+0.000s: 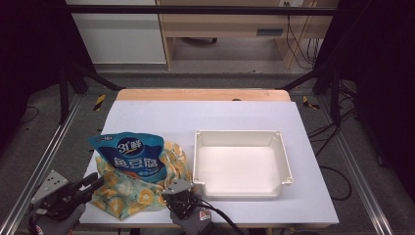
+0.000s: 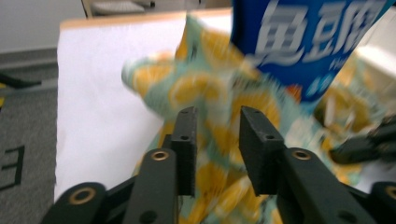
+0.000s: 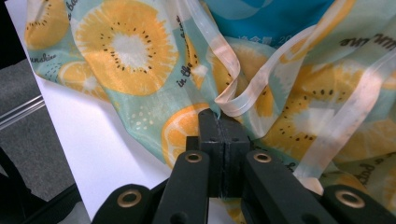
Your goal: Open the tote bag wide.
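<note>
While my right tool [image 3: 219, 119] stays out of the white tray's reach, its jaws are pressed together on the fruit-print bag [image 3: 135, 60], pinching the fabric right where a pale translucent ribbon handle [image 3: 233, 100] loops past the tips. From the high view I see that bag [image 1: 120, 193] lying crumpled at the near left of the white tabletop [image 1: 205, 115], with a blue snack pouch [image 1: 129, 156] printed in white characters standing out of its mouth. My right tool [image 1: 177, 192] meets the bag's near right edge; my left tool [image 1: 93, 183] sits at the bag's near left corner, by the tabletop's edge.

In the left gripper view, my left tool [image 2: 217, 135] has its jaws apart, with a clear gap between them and the blurred orange-and-teal fabric [image 2: 210, 93] behind; I cannot tell whether they touch it. The blue pouch [image 2: 303, 42] rises above and to the right there.

An empty white plastic tray [image 1: 286, 161] rests just right of the bag, near the tabletop's middle.
</note>
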Demonstrator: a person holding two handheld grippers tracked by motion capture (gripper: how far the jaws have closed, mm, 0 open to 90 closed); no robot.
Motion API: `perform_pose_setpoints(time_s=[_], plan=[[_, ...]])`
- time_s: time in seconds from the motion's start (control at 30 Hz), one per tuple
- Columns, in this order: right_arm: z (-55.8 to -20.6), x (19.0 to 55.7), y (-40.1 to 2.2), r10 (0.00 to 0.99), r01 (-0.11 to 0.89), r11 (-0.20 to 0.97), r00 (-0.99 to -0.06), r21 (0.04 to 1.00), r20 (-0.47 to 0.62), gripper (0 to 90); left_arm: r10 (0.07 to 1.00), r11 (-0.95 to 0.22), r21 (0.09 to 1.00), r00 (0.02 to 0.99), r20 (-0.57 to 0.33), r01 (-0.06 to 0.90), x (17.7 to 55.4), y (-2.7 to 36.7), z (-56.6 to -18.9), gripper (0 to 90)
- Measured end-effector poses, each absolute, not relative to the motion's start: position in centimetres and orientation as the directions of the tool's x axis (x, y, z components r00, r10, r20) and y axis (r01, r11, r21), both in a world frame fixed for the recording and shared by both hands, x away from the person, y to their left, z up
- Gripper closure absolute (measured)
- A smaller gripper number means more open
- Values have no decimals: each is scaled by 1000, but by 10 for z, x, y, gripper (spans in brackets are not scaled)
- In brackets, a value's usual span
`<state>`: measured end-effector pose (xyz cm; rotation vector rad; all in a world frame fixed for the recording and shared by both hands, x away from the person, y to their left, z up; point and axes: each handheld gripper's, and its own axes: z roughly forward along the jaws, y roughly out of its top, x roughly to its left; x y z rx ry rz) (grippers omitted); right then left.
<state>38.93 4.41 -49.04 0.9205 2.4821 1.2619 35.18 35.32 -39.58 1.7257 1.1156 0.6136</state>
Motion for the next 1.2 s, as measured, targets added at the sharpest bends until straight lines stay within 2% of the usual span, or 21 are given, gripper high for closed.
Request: perform_pose_setpoints(time_s=[0.1,0.23,0.3,0.33,0.37,0.47,0.73,1.2], plan=[[-490,389,44,614,436,442,-784,784,89,898,888,-138,914,456,-55,381,356,347,-385,624],[-491,388,45,616,437,438,-783,786,92,898,889,-158,905,456,-43,394,366,340,-382,633],[-491,388,44,614,435,438,-784,786,92,898,894,-178,892,447,-30,415,372,337,-385,694],[-492,388,44,614,435,436,-784,788,93,898,897,-185,886,441,-25,426,373,336,-387,780],[-492,388,44,614,435,436,-784,788,93,898,898,-193,879,439,-20,436,375,336,-389,780],[-492,388,44,612,434,433,-785,790,96,898,900,-214,853,436,-18,476,378,336,-401,892],[-492,388,42,615,435,421,-782,796,102,889,905,-255,785,425,-11,564,381,341,-431,899],[-478,383,36,606,416,385,-787,824,115,840,898,-320,723,439,25,613,386,335,-450,897]])
